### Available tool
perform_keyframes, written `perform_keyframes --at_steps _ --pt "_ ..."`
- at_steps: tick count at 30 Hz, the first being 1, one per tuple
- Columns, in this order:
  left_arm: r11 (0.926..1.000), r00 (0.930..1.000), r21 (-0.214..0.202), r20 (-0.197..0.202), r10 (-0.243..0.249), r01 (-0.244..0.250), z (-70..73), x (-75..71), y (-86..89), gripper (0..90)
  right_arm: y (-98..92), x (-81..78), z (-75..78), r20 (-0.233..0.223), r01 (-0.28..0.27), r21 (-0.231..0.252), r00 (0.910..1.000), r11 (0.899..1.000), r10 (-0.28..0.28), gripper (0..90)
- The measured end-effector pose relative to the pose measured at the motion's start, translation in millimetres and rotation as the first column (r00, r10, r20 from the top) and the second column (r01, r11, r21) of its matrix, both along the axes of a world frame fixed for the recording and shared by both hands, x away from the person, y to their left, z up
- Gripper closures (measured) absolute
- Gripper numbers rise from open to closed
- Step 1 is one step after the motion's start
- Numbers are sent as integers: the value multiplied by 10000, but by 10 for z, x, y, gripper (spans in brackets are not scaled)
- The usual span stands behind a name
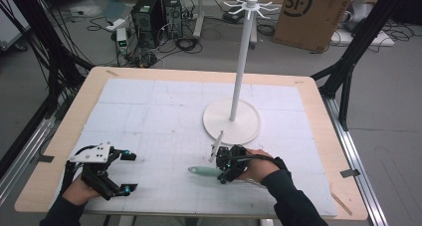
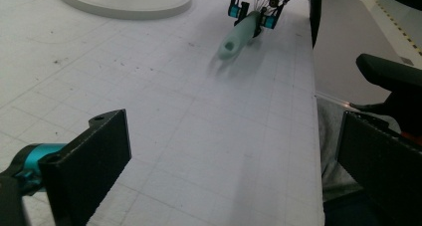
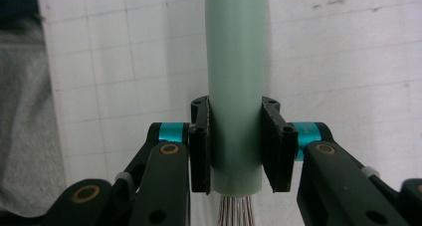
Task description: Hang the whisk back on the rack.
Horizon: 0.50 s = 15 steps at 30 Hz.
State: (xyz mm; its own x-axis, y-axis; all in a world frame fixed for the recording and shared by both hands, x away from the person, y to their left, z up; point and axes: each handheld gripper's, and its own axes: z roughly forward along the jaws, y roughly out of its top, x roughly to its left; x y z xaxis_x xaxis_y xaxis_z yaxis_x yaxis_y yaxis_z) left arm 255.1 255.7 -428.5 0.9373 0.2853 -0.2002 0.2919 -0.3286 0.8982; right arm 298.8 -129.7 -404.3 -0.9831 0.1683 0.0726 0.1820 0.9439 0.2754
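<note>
A whisk with a pale green handle (image 1: 201,171) lies low over the white mat, its free end pointing left. My right gripper (image 1: 226,167) is shut on that handle near the wire end. In the right gripper view both black pads (image 3: 199,146) press the sides of the handle (image 3: 236,61), and thin wires (image 3: 236,208) show just below the grip. My left gripper (image 1: 130,172) rests at the table's front left, open with nothing between its fingers. From the left gripper view, its wide-apart jaws frame bare mat, and the whisk handle (image 2: 239,34) shows farther off in the right gripper (image 2: 255,14).
A white hook stand (image 1: 241,61) rises from a round base (image 1: 249,129) just beyond the right hand. The white gridded mat (image 1: 159,116) covers most of the wooden table (image 1: 318,111). Its front edge runs close to both hands.
</note>
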Motion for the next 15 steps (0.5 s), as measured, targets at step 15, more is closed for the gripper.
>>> perform_keyframes --at_steps 15 --pt "10000 10000 -4 8 -35 35 -3 3 -5 17 -500 22 311 -355 337 2458 9990 9687 -257 689"
